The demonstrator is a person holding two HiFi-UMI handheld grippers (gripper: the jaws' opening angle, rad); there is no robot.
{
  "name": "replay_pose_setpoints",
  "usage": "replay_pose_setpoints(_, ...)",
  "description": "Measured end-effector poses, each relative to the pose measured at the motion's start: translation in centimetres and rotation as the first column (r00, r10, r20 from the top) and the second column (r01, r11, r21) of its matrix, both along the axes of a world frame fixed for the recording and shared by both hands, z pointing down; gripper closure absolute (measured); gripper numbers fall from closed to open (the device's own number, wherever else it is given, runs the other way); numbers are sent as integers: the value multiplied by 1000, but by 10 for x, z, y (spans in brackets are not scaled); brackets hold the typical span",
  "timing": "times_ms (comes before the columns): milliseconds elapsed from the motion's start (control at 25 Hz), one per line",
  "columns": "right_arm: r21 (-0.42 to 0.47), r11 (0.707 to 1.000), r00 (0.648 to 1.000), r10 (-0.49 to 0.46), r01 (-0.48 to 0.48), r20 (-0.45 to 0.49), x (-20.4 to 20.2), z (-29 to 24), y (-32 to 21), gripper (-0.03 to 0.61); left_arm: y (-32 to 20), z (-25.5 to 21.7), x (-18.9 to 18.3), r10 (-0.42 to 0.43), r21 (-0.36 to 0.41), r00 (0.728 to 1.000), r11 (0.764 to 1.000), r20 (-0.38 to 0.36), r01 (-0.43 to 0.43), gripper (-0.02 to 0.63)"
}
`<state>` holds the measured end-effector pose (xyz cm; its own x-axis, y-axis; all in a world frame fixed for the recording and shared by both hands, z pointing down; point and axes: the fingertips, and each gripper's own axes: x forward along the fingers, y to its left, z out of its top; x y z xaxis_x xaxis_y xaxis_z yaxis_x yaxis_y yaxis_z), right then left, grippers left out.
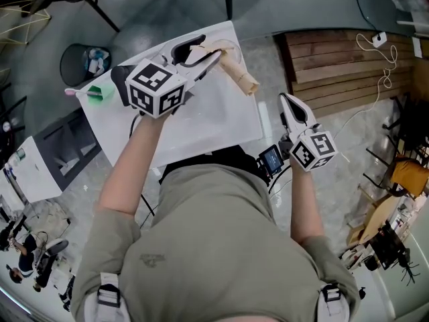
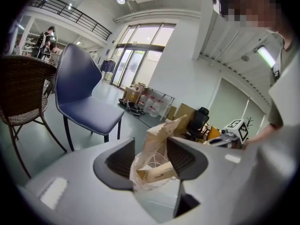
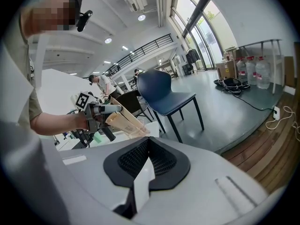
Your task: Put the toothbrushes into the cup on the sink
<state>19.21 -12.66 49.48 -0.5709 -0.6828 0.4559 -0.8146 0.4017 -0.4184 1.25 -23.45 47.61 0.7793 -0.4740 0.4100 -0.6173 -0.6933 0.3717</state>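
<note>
Left gripper stood with its jaws apart on either side of the cup, not visibly pressing it. Drawing straight back without clipping the rim seemed wisest. Boxed toothbrushes leaned inside the cup, which stood on the sink. Well right of the cup, the right gripper hung closed and empty.

Head view looks steeply down on sink; both gripper views share cup — left near, right far.
</note>
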Motion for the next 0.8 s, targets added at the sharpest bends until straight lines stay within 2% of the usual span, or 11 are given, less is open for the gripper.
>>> replay_pose_setpoints(800,45,999,1000,-24,23,9,-14,-16,10,568,29,-31,-12,-35,39,999,999,-17,35,408)
